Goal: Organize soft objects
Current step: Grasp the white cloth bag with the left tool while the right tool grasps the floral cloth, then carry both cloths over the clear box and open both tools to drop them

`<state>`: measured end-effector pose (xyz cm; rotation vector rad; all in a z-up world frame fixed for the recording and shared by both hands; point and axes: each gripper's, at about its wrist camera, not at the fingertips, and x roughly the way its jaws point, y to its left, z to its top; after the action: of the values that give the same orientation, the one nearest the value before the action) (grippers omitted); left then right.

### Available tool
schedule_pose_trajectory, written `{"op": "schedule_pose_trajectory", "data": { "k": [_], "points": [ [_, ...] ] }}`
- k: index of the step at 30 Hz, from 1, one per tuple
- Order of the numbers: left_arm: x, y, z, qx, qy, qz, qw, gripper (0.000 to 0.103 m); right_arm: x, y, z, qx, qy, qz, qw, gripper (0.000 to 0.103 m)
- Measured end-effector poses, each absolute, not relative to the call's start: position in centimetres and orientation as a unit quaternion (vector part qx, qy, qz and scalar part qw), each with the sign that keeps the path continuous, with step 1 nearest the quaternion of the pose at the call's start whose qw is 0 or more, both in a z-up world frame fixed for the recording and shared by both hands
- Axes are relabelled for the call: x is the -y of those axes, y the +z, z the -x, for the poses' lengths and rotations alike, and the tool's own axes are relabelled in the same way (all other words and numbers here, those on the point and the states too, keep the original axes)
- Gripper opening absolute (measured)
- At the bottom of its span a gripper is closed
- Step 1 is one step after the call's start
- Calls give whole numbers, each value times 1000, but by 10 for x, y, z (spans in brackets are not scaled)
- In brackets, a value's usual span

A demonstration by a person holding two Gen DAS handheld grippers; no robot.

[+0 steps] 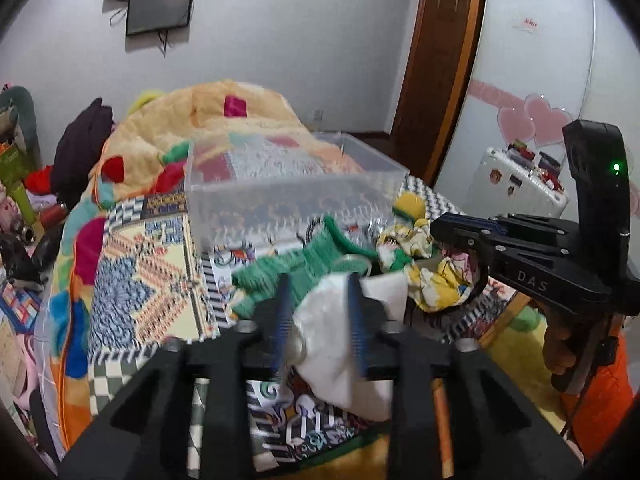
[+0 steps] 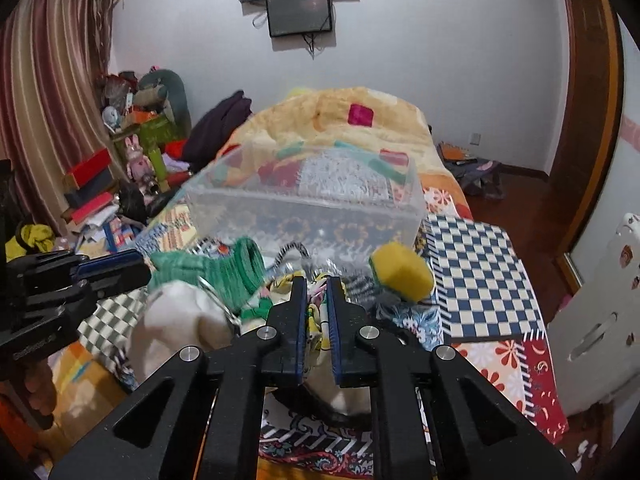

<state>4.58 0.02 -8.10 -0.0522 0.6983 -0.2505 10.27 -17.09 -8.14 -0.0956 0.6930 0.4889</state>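
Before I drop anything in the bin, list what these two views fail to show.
- Clear plastic bin: its floor is motion-blurred in both views, so contents can't be judged.
- White cloth in the left gripper: lower part hidden behind the gripper body.
- Yellow patterned fabric in the right gripper: mostly covered by the fingers in the right wrist view.
- Green knit item: blurred, type unclear.

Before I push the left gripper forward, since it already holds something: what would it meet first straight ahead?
Probably the green knit piece just past the held white cloth, then the clear bin; depth is hard to judge.
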Motion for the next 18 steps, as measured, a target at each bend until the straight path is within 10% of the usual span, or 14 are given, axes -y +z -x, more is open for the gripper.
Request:
{"op": "schedule_pose_trajectory", "data": {
  "k": [4, 9, 18],
  "points": [
    [4, -88, -39, -344, -123, 18, 931, 65, 171, -90, -102, -352, 234, 53, 905, 11],
    [8, -99, -37, -361, -128, 12, 923, 71, 175, -93, -97, -359, 240, 51, 900, 49],
    [9, -123, -40, -394, -127, 35, 910, 61, 172, -111, -96, -388, 240, 68, 887, 39]
  ]
}}
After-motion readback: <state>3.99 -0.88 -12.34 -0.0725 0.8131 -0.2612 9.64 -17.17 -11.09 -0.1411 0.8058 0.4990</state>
